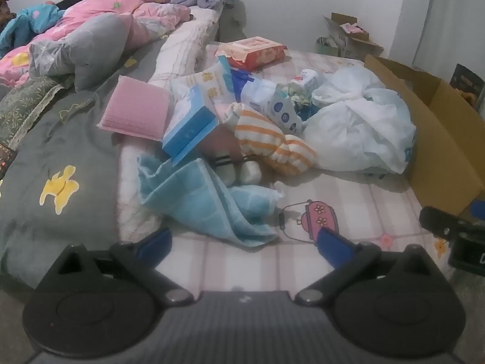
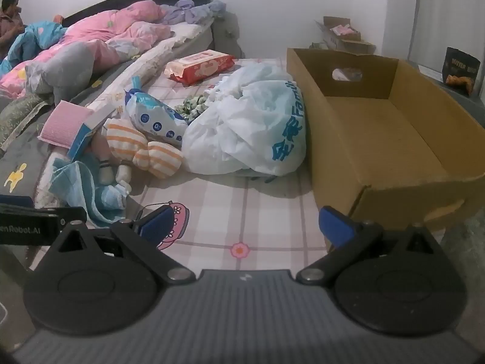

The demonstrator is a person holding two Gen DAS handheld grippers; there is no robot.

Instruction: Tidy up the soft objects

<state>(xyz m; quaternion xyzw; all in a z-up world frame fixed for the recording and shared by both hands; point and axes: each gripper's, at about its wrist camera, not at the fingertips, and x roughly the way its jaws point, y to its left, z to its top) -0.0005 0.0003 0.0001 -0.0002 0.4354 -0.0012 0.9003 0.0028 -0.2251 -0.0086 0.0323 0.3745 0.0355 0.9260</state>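
The light blue towel [image 1: 200, 200] is the soft thing closest to you, crumpled at the near edge of the pile on the checked bedsheet [image 2: 248, 209], and it sits well apart from the cardboard box [image 2: 394, 139], with the white plastic bag [image 2: 251, 127] between the two. Its long fold runs slantwise, from the far side down toward your left gripper [image 1: 242, 241]. That gripper has its blue pads spread wide with nothing between them, and the towel's near corner lies just ahead of it, a little toward its left pad. Your right gripper [image 2: 247, 223] is likewise spread wide and empty, but it hangs near the box's front corner, so the towel lies off to its left, beyond the other tool. The left hand is clearly the nearer one, I judge. Behind the towel, still farther from the box's near corner, lie the orange striped cloth [image 1: 272, 139] and the blue carton [image 1: 191, 130]. The box looks empty, so nothing appears sorted yet
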